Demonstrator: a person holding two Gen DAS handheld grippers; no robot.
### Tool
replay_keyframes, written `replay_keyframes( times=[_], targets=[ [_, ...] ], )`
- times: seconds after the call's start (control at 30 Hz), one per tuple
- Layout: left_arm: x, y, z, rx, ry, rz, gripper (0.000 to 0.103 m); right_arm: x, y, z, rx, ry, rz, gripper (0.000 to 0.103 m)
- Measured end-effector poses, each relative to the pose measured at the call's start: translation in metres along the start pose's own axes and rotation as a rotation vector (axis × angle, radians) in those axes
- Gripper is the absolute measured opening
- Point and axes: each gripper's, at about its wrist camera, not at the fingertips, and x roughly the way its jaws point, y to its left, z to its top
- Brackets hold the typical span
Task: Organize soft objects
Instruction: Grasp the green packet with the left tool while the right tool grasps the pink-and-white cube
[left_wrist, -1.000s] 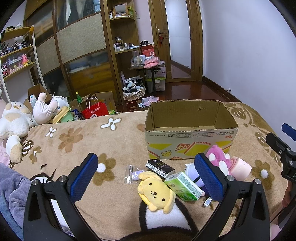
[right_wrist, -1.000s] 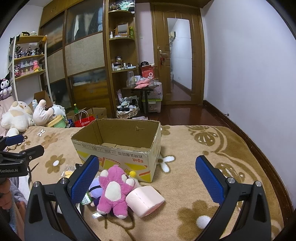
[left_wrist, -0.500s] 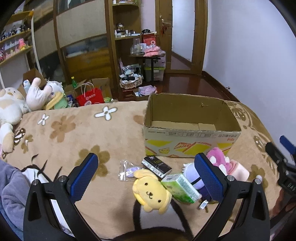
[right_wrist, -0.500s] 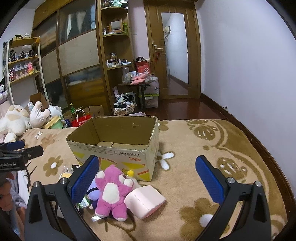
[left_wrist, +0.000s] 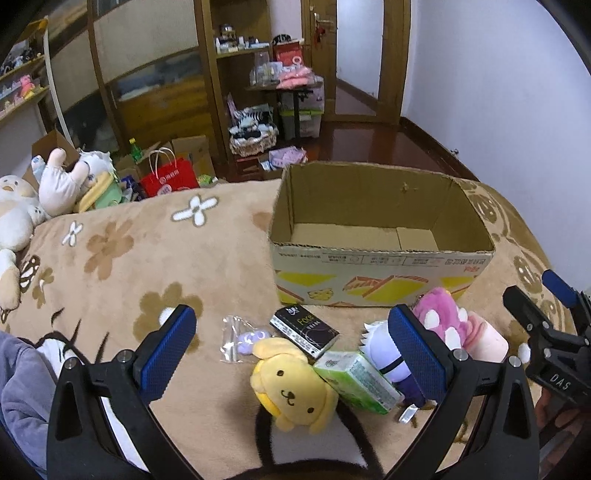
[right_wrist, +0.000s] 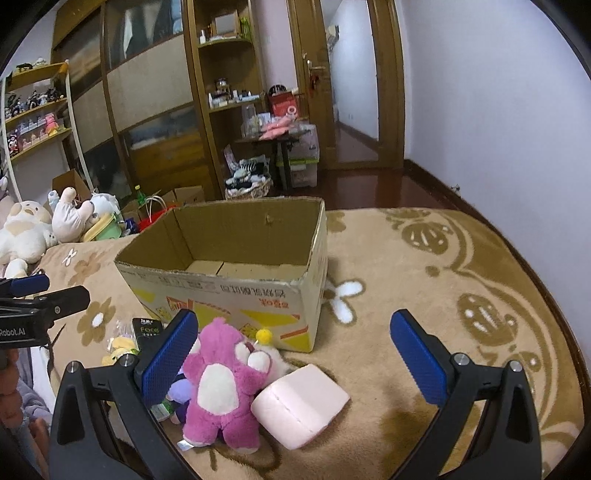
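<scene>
Progress: nothing sorted yet, as far as you can see. The cardboard box (left_wrist: 380, 236) sits ahead of both claws with its floor bare; every soft item lies on the blanket (left_wrist: 129, 258) in front of its near wall.

Your left gripper (left_wrist: 291, 354) is spread wide and holds nothing. The yellow dog plush (left_wrist: 291, 391) lies between its fingers, slightly toward the right one. The green tissue pack (left_wrist: 356, 380) touches that plush on the right, and the black packet (left_wrist: 304, 330) lies just ahead of it. A small clear bag (left_wrist: 240, 338) sits left of the plush.

Your right gripper (right_wrist: 295, 362) is also released and empty. The pink bear plush (right_wrist: 221, 384) lies against its left finger, with the pink foam block (right_wrist: 301, 404) touching the bear, between the fingers. A purple plush (right_wrist: 181, 393) is half hidden behind the left finger.

Left to do, by my reading: all plush and foam into the box.

Obstacles: items crowd and overlap, so 1 grasp may drag a neighbour. The box wall stands close ahead.
</scene>
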Motion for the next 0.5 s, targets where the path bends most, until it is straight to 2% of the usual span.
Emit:
replay_keyframes(
  times=[0.27, 0.5],
  targets=[
    [0.025, -0.009, 0.0, 0.025, 0.076, 0.005, 0.102, 0.023, -0.004, -0.009, -0.001, 0.075, -0.02, 0.103],
    [0.047, -0.015, -0.011, 0.029, 0.169, -0.035, 0.102, 0.037, -0.013, -0.017, 0.038, 0.149, -0.052, 0.103]
  ],
)
